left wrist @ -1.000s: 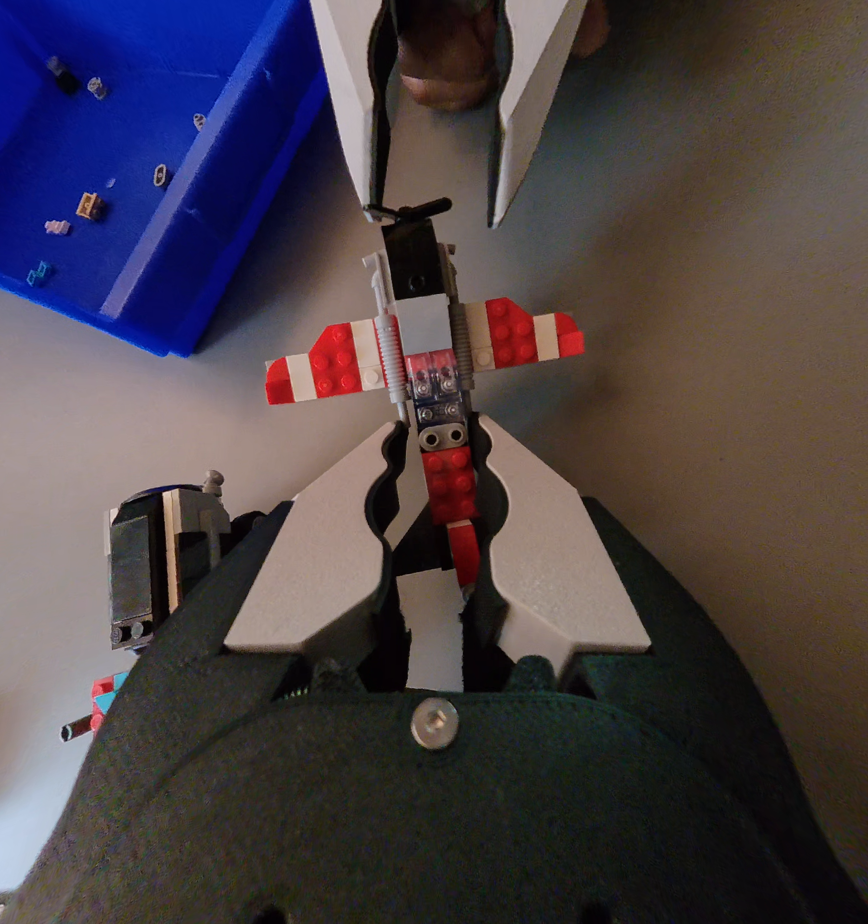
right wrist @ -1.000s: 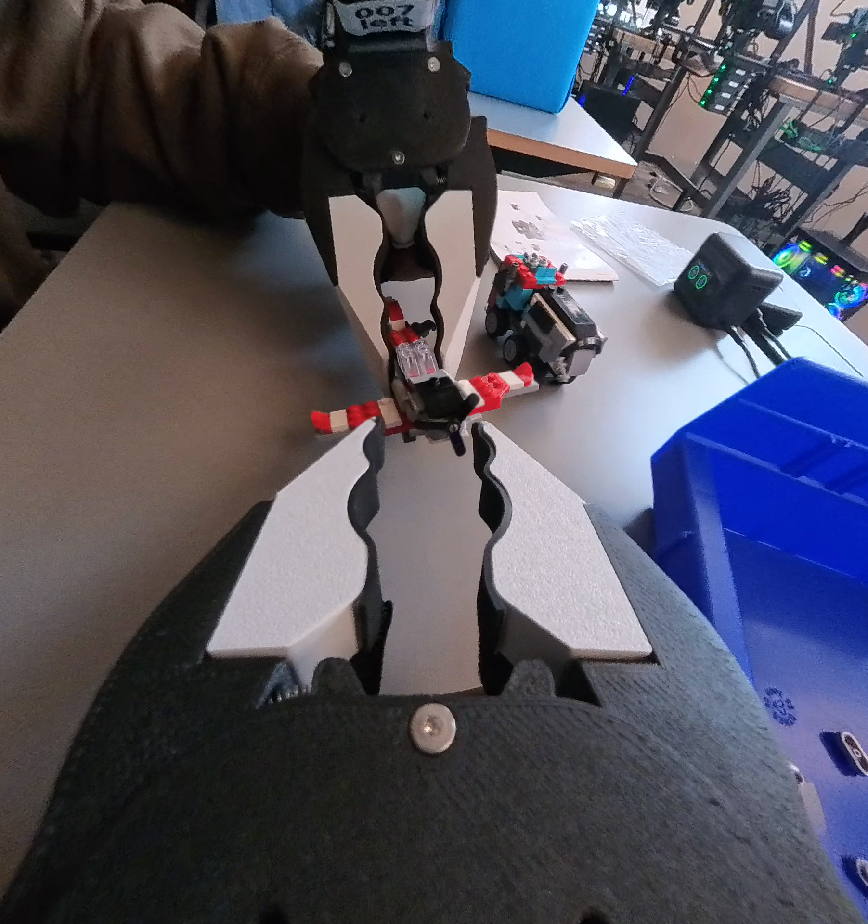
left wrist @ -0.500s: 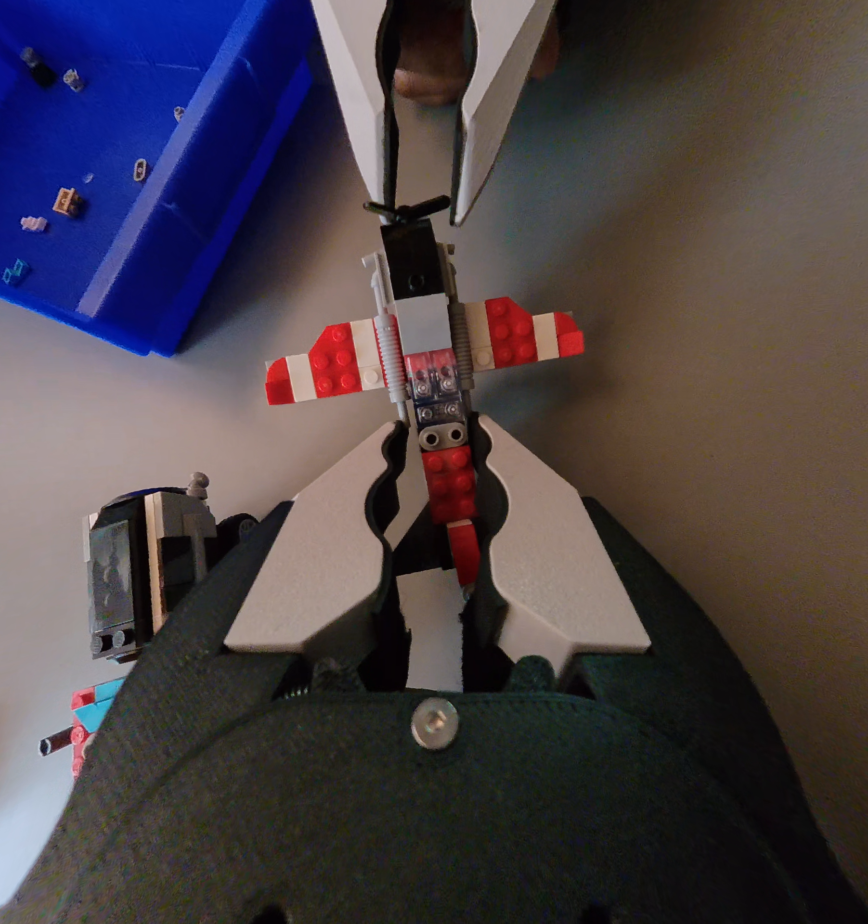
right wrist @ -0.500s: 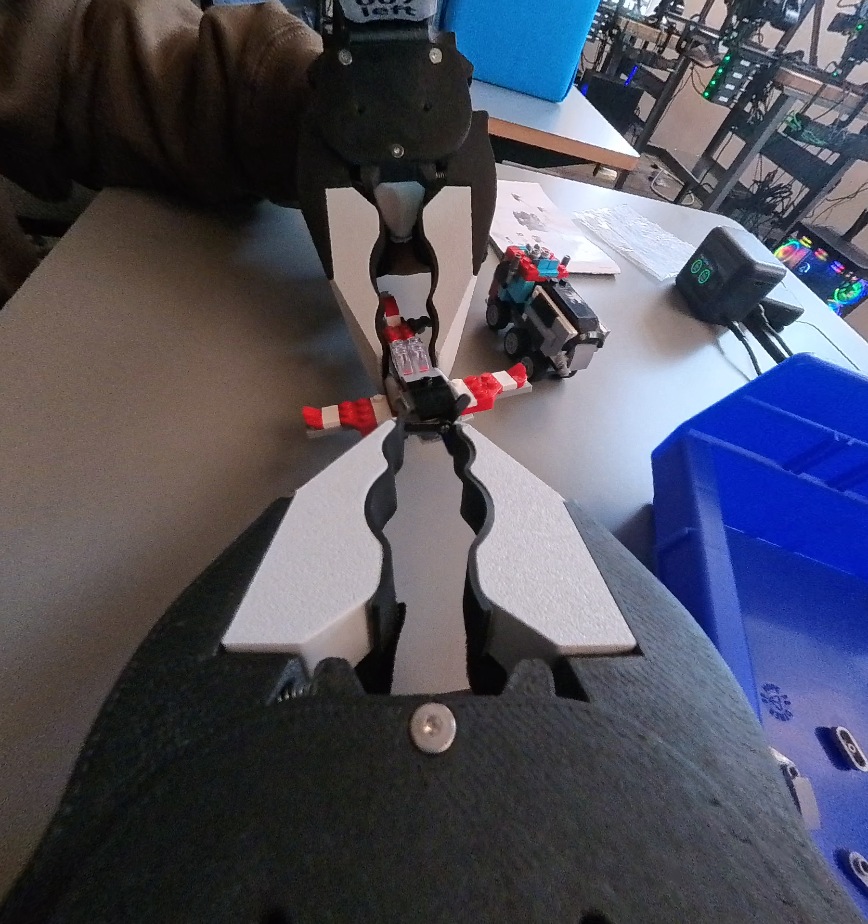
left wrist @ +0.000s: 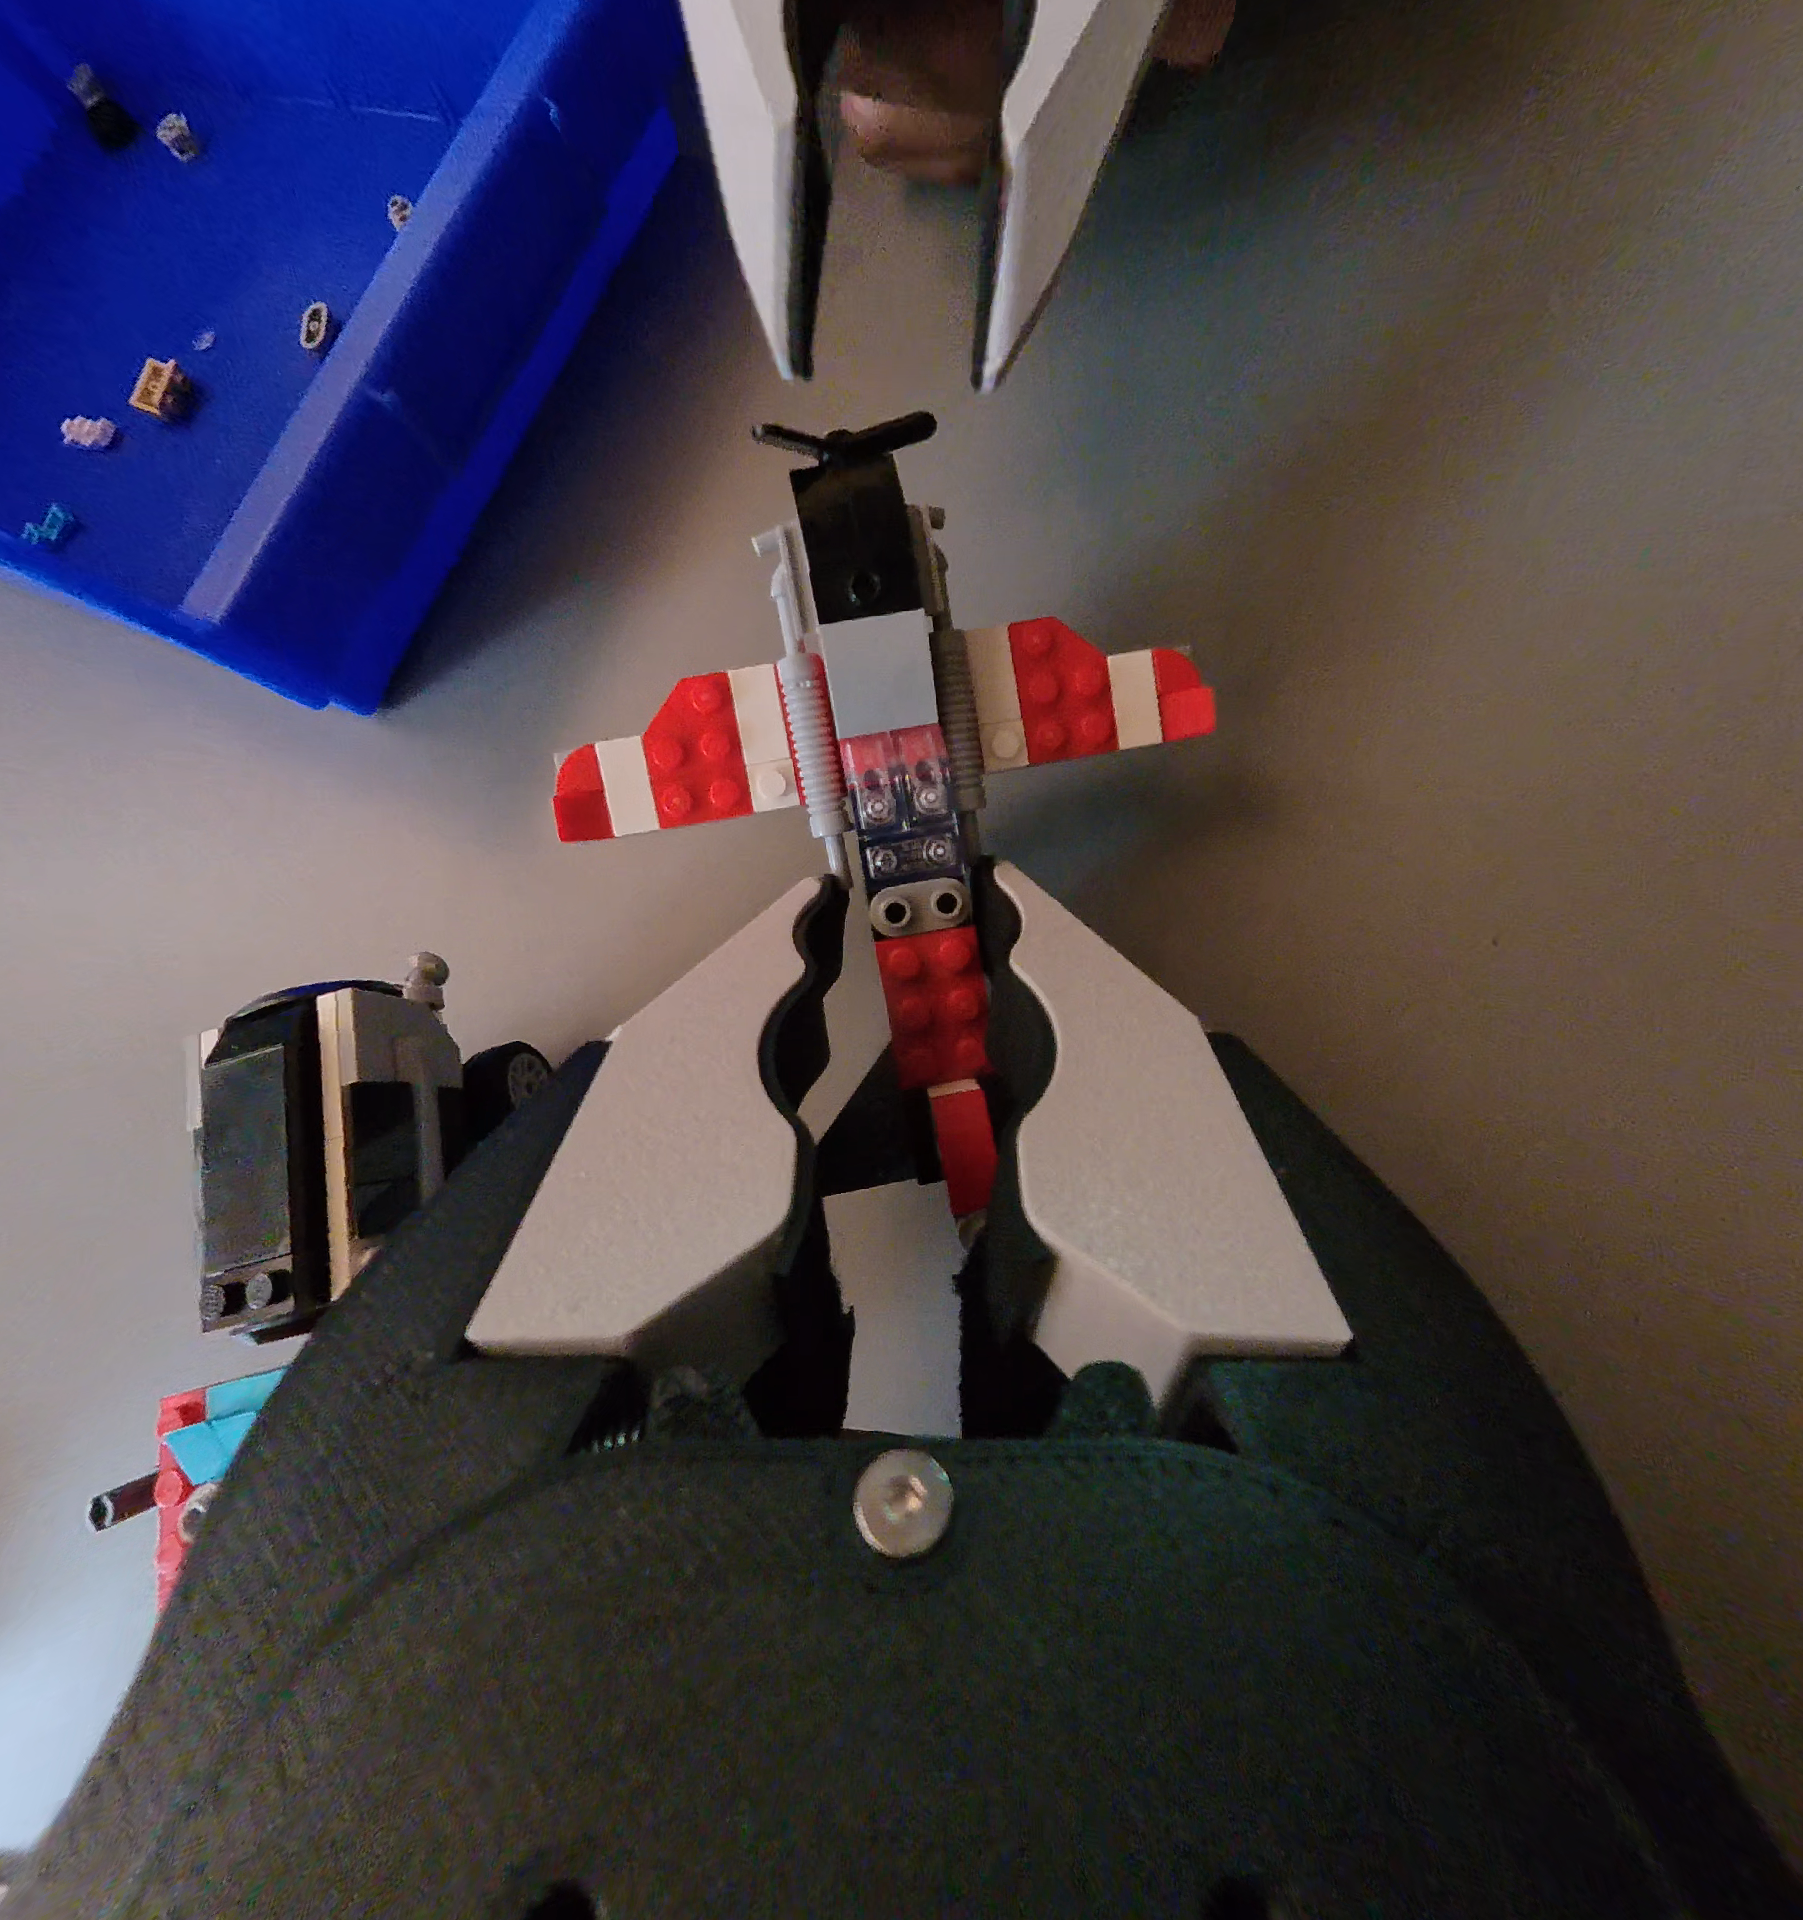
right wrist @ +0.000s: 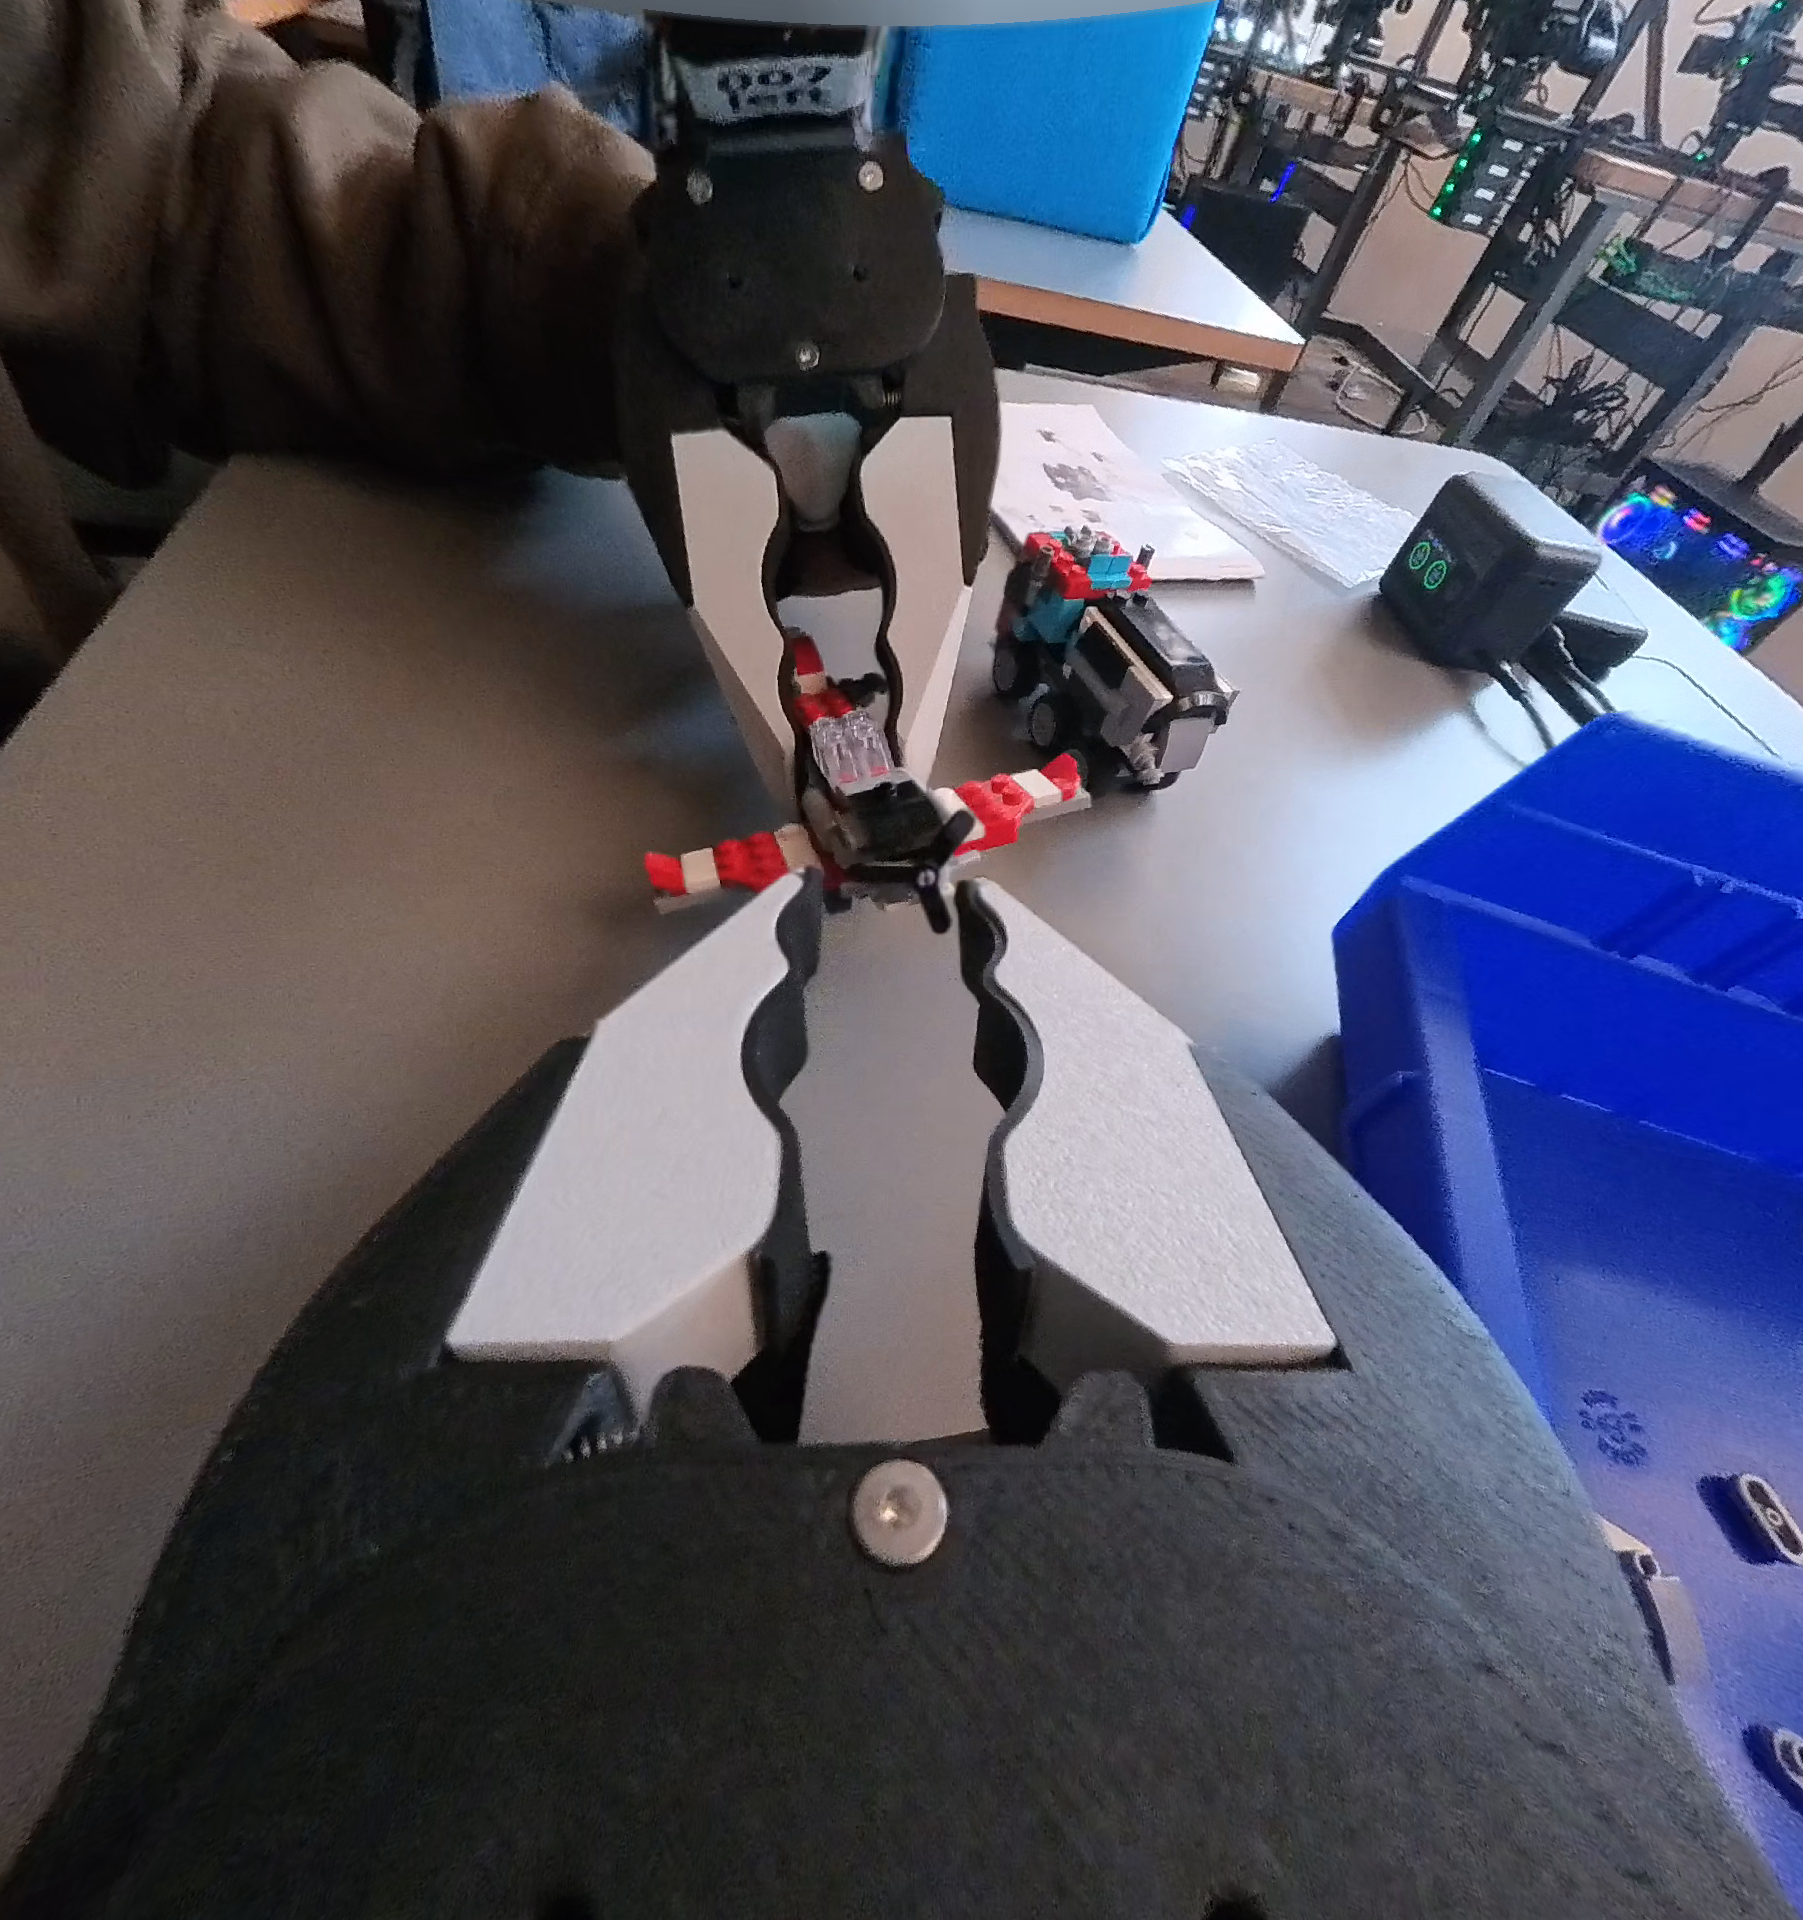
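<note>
Two grippers meet at a small red-and-white brick plane [left wrist: 881, 727] held above the grey table [left wrist: 1499, 623]. Left gripper [left wrist: 907, 894] clamps its red tail; right gripper [right wrist: 881, 904] stands narrowly parted, empty, just short of the black propeller [right wrist: 928, 883]. Light, stiff, likely to snap apart; the body looks the safest hold. Blue bin [right wrist: 1603, 987] and toy truck [right wrist: 1105, 665] crowd one side

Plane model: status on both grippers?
Left gripper clamped on brick plane at its red tail. Right gripper open, just short of black propeller, not touching. Brick truck, blue bin alongside.
</note>
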Tool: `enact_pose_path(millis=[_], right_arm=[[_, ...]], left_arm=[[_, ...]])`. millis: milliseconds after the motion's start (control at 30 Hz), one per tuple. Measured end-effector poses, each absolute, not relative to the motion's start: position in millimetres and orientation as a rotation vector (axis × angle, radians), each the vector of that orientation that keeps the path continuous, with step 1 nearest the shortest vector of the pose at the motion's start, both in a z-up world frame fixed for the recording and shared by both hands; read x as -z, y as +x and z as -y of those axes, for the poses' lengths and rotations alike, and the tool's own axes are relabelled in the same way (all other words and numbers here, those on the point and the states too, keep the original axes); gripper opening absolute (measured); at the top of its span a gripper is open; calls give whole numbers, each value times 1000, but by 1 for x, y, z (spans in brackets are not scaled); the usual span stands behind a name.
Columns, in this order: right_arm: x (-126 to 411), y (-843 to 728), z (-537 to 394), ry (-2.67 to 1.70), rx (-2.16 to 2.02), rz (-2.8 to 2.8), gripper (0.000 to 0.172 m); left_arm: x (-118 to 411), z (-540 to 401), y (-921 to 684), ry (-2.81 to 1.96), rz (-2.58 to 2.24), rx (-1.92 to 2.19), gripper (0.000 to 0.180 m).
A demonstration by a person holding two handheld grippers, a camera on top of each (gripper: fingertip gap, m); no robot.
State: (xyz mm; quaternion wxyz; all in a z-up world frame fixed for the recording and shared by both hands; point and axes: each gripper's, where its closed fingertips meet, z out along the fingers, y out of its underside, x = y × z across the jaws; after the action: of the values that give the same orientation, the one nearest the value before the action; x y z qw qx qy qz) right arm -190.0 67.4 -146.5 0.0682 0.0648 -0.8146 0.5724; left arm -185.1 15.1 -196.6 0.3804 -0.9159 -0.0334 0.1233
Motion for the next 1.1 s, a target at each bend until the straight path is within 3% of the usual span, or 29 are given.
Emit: enact_pose_path(millis=[267,633,1100], right_arm=[[147,-184,-62,166,-1763,2486,32],[143,-185,-60,62,-1834,2529,6],[139,-181,-62,133,-1790,2477,5]], left_arm=[[196,-19,-181,-2352,-29,-403,27],[190,-20,-187,-2331,-147,-593,26],[185,-19,-190,-2291,-170,-649,25]])
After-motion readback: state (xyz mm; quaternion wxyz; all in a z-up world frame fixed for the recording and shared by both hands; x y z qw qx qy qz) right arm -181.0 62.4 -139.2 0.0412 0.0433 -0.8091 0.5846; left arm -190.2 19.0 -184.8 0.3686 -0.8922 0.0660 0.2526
